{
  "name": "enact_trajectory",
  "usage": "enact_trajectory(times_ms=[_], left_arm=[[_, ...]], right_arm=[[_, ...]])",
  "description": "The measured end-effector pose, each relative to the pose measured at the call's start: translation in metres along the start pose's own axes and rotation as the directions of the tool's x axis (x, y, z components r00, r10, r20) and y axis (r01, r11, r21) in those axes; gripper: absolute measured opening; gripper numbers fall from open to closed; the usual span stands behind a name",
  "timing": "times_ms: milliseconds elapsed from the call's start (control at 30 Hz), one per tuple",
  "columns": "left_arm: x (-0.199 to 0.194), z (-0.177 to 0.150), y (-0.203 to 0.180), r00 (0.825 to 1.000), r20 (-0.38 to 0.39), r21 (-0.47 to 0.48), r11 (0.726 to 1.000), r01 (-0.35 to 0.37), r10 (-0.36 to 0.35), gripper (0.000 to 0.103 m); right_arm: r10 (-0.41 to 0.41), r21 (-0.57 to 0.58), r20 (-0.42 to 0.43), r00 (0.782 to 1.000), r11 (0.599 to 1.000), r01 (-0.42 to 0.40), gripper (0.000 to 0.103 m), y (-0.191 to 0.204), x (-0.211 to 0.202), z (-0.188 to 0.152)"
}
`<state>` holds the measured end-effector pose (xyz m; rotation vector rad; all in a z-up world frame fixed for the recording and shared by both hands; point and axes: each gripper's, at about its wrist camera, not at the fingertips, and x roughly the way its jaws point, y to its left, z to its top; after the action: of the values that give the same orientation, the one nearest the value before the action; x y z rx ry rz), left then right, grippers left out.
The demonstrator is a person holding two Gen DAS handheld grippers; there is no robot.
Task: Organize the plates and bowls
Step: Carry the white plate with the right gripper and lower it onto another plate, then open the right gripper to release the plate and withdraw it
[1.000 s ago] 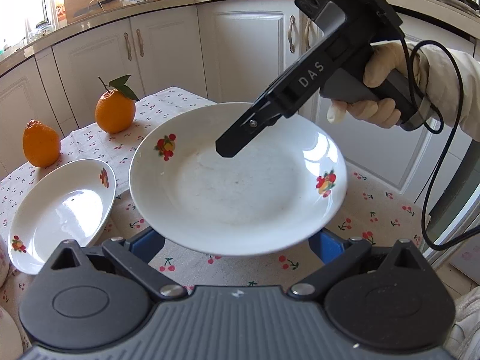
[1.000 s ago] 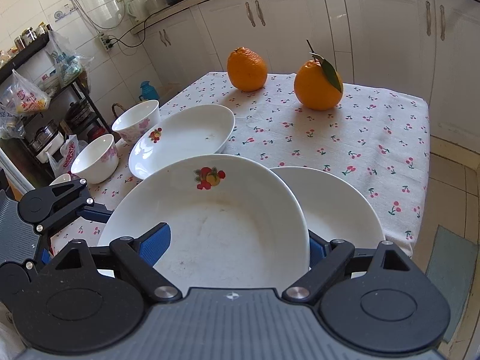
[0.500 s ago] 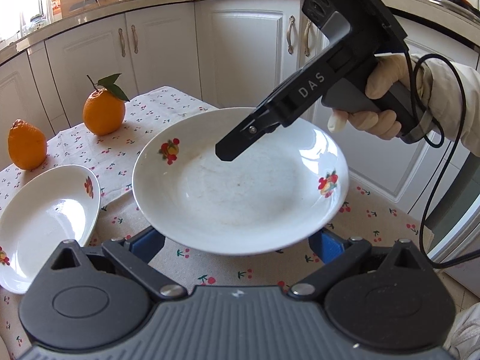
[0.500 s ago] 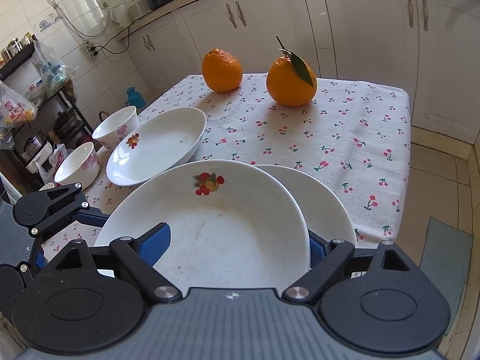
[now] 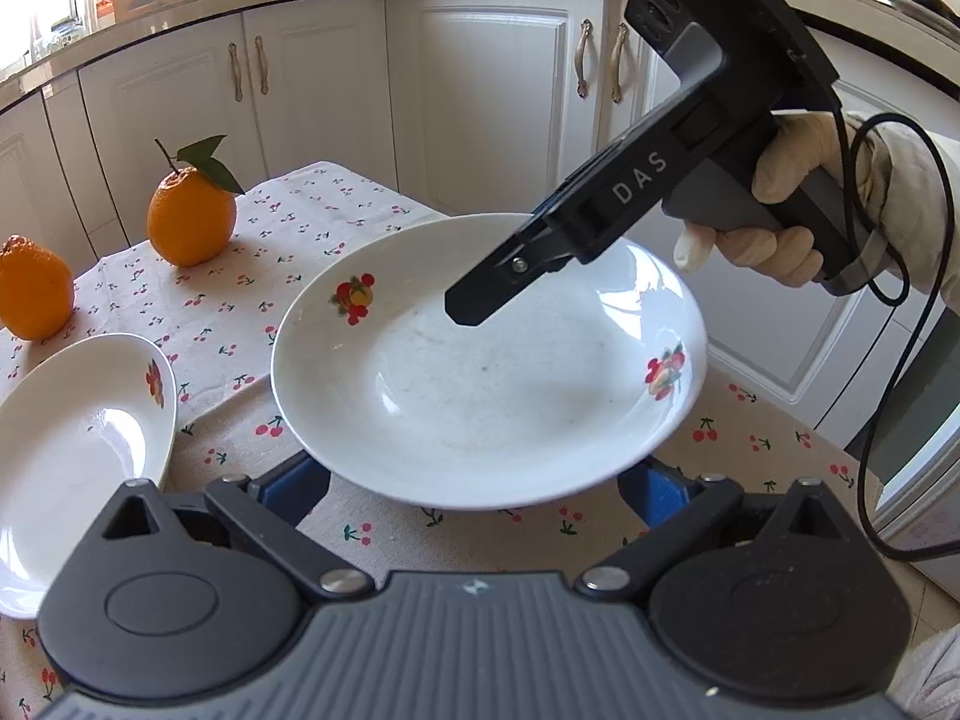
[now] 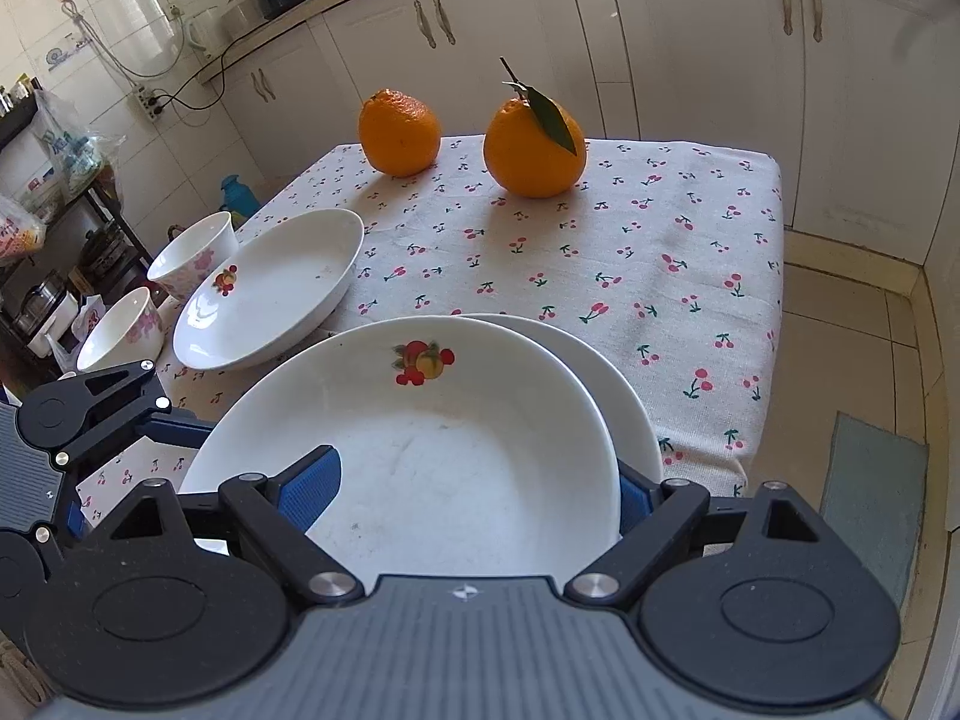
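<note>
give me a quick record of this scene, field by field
held: round white ceramic plate with fruit print, raised between both tongs
left tongs: wide, pads under plate, grip unclear
right tongs: wide, plate between pads, grip unclear
beneath: second white plate on cherry-print tablecloth
nearby: white oval dish, two pink-flowered white bowls, two oranges

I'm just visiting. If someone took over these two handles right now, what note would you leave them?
Left gripper: jaws wide, under the near rim of the white fruit-print deep plate; grip unclear.
Right gripper: jaws wide, one finger over that plate; grip unclear.
The plate hangs over a plain white plate on the cherry tablecloth.
Done: nothing stacked yet.
Left: set it down, add the other fruit-print plate, gather the two pink-flowered bowls.
</note>
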<state>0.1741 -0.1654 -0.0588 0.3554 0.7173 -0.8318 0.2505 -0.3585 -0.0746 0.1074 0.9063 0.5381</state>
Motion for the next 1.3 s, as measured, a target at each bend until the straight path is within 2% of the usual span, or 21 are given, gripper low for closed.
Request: enact_trajectory(times_ms=[267,700,1067,1233,1300], left_arm=[[0.003,0.0,0.004,1.0,0.003,-0.006,1.0,-0.022,0.022,0.101],[0.005,0.0,0.001,0.999,0.031,0.012,1.0,-0.009,0.008,0.102],[0.004,-0.004,-0.002,0.999,0.05,0.002,1.0,-0.02,0.02,0.102],[0.002,-0.006,-0.004,0.998,0.062,0.007,1.0,-0.028,0.028,0.102],[-0.001,-0.007,-0.003,0.997,0.07,-0.01,1.0,-0.024,0.024,0.102]], right_arm=[[-0.025,0.003,0.0,1.0,1.0,0.025,0.093,-0.001,-0.004,-0.002],[-0.068,-0.003,-0.001,0.998,0.998,0.068,0.093,0.003,-0.019,-0.008],[-0.144,-0.018,-0.025,0.989,0.99,0.143,0.094,0.015,-0.021,-0.011],[-0.207,-0.043,-0.048,0.977,0.978,0.206,0.096,0.022,-0.021,-0.013],[-0.219,-0.067,-0.037,0.975,0.974,0.216,0.102,0.027,-0.023,-0.016]])
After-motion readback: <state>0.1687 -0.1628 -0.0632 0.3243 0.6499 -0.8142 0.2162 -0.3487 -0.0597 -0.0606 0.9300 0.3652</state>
